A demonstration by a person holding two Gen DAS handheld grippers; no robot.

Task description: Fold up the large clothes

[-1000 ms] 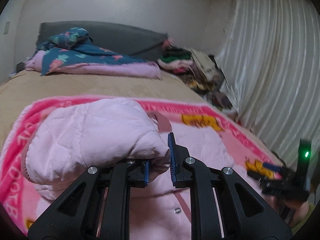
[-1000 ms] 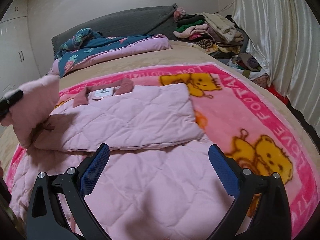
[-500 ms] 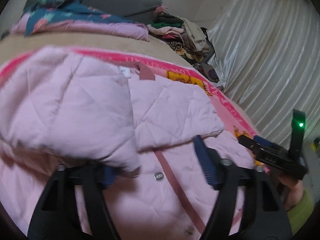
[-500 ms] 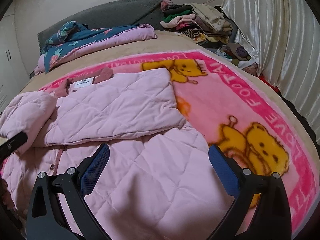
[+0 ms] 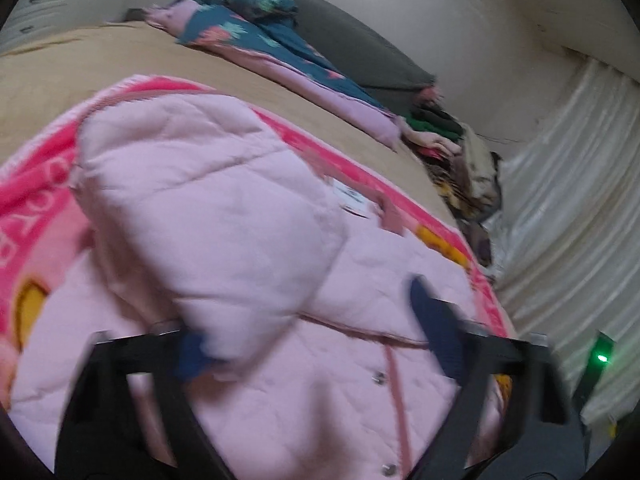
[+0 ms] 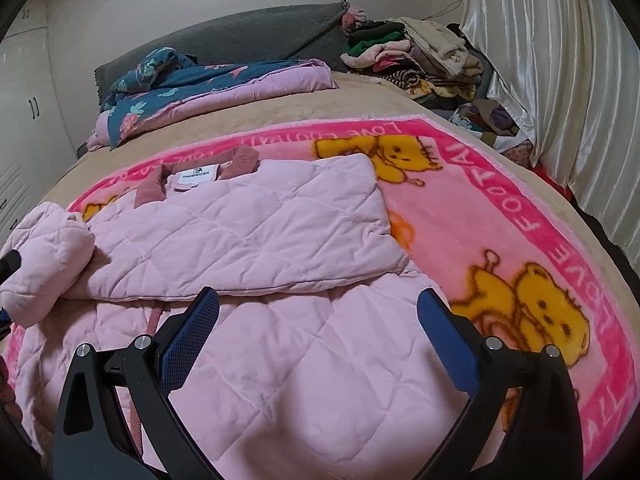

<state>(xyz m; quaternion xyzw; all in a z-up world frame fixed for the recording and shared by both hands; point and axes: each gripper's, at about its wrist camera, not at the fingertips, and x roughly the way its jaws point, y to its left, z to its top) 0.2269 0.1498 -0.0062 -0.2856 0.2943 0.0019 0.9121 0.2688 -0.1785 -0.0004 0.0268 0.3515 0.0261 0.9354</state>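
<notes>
- The left gripper (image 5: 312, 332) has just been closing; its jaws stand apart, with the sleeve (image 5: 224, 216) lying loose against one pad.
- The pink quilted jacket (image 6: 256, 240) lies on the bear blanket (image 6: 500, 216) on the bed.
- The right gripper (image 6: 318, 332) is wide and holds nothing.
- A clothes pile (image 6: 404, 52) and the curtain (image 6: 560, 60) are on the right edge.

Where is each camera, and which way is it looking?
Left wrist camera: sits on the left gripper, looking along its spread fingers across the pink jacket toward the bed's far end; the sleeve lies against one pad; its jaws have just been closing.
Right wrist camera: sits on the right gripper, looking down over the jacket on the bear blanket; its open fingers show, and the left gripper's tip at the left edge.
Both see the jacket, the blanket, the clothes pile and the curtain.
</notes>
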